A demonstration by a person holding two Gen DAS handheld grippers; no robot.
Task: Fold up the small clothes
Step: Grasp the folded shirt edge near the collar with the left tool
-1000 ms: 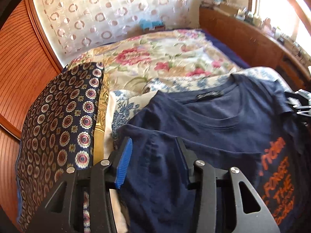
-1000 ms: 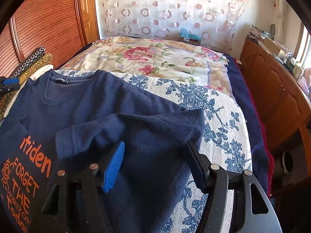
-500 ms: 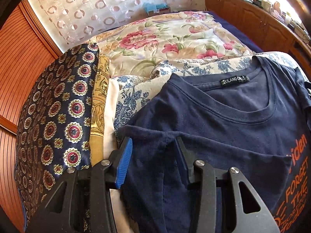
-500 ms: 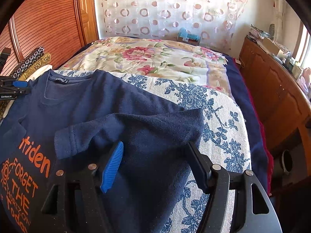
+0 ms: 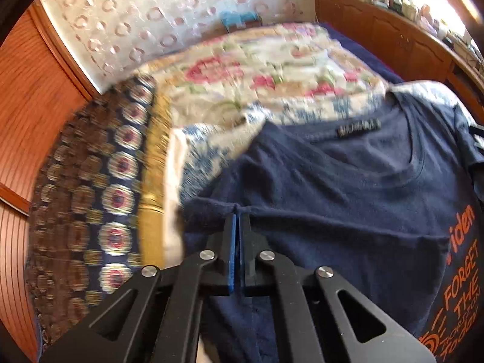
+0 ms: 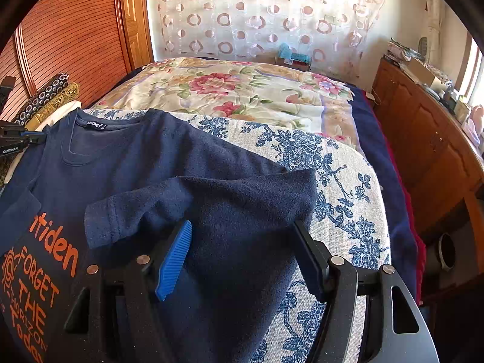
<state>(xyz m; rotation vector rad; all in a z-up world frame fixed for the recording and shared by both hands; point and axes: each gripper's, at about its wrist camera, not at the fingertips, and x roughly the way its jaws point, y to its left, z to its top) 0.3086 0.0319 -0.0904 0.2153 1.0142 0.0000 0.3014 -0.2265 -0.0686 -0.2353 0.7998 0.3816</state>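
A navy t-shirt [image 5: 348, 187] with orange lettering lies face up on the bed, collar toward the far end. My left gripper [image 5: 237, 217] is shut, its jaws pinching a ridge of the shirt's cloth at the left sleeve and shoulder edge. It also shows small at the shirt's left side as the left gripper [image 6: 30, 137]. The shirt's [image 6: 136, 163] right sleeve [image 6: 227, 199] is folded inward over the chest. My right gripper [image 6: 242, 224] stands open just above that folded sleeve, one finger on either side of it, pads clear of the cloth.
The shirt rests on a blue-and-white floral cover [image 6: 341, 199] over a pink-flowered quilt [image 6: 236, 90]. Patterned pillows [image 5: 90, 199] line the left side by a wooden wardrobe [image 6: 66, 36]. A wooden cabinet [image 6: 429, 139] runs along the right, past the bed's edge.
My left gripper's jaws have closed from open onto the shirt's cloth near the left sleeve, and its view is now blurred. The right gripper and the folded sleeve have not moved.
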